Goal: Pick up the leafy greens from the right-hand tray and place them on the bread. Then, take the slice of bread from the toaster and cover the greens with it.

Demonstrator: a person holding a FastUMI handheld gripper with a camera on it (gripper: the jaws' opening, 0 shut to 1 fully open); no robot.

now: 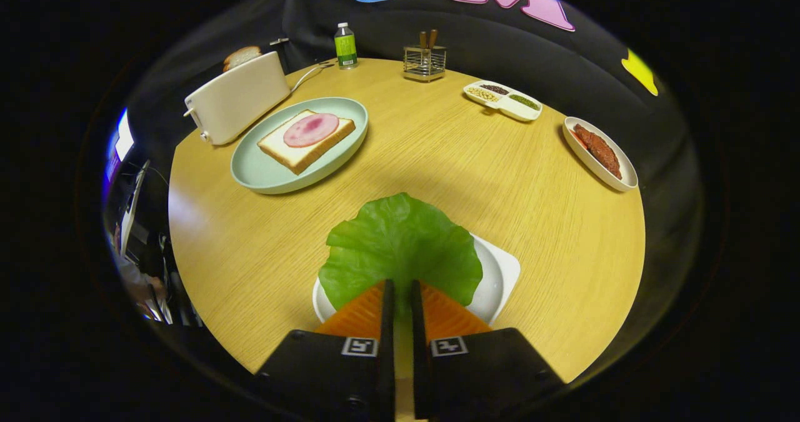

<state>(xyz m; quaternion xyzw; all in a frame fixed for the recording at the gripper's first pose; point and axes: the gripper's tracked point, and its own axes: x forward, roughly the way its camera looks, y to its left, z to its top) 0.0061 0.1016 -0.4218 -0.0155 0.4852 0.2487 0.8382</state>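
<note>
A green lettuce leaf (400, 244) spreads out just ahead of my fingers, over a white tray (500, 272). My gripper (400, 284) is shut on the leaf's near edge, both orange fingers (365, 312) pressed close together on its stem. Beyond the leaf, a pale green plate (262, 172) carries a slice of bread (299, 153) topped with a round pink ham slice (310, 129). Behind that plate stands a white toaster (237, 100) with a second bread slice (241, 56) sticking out of its slot.
At the round wooden table's far side stand a green-labelled bottle (345, 45) and a wire holder (424, 60) with utensils. A divided white dish (502, 99) of grains and an oval dish (600, 152) with reddish meat lie beyond the fingers to the right.
</note>
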